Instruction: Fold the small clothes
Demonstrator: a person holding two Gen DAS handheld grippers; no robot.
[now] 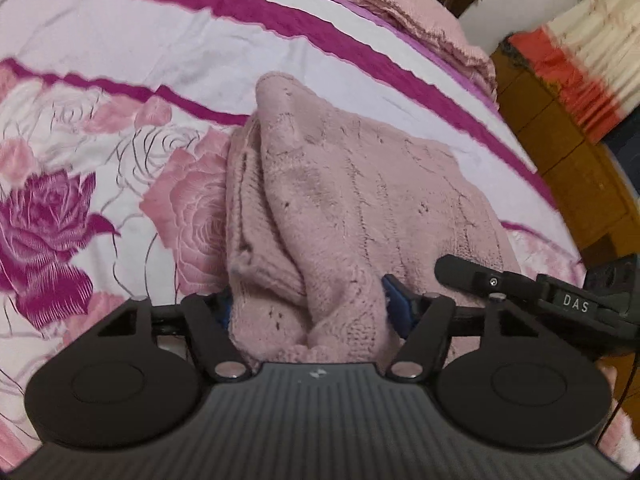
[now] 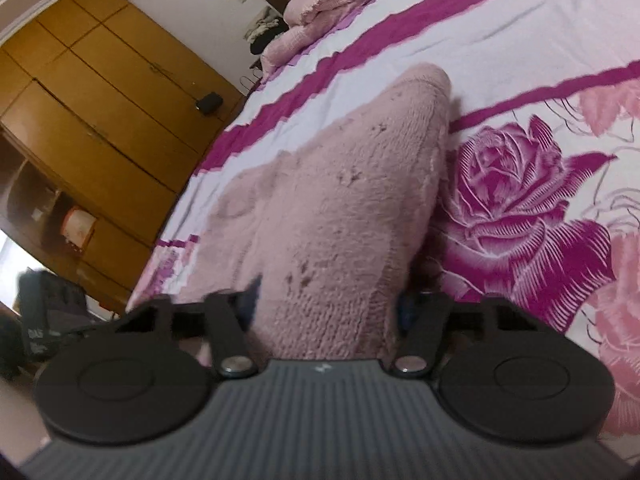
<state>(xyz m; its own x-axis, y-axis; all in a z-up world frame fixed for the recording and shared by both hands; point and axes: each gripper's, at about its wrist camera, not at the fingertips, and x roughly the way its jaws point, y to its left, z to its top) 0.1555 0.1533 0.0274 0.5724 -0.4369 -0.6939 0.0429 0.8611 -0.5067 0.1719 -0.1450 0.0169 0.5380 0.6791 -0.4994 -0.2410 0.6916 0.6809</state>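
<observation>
A small pink knitted garment [image 1: 352, 200] lies on the rose-patterned bedsheet [image 1: 100, 60]. It is lifted at its near edge and drapes down to the bed. My left gripper [image 1: 308, 304] is shut on a bunched near edge of it, with blue pads on both sides of the cloth. In the right wrist view the same pink garment [image 2: 340, 208] rises from the sheet [image 2: 520, 40] into my right gripper [image 2: 328, 304], which is shut on another part of its near edge. The right gripper's black body [image 1: 532, 288] shows at the right of the left wrist view.
A folded pink blanket [image 1: 400, 0] lies at the head of the bed. A wooden wardrobe [image 2: 100, 120] stands beside the bed. A dark bag [image 2: 44, 312] sits on the floor by it. A red and white curtain [image 1: 580, 72] hangs at the right.
</observation>
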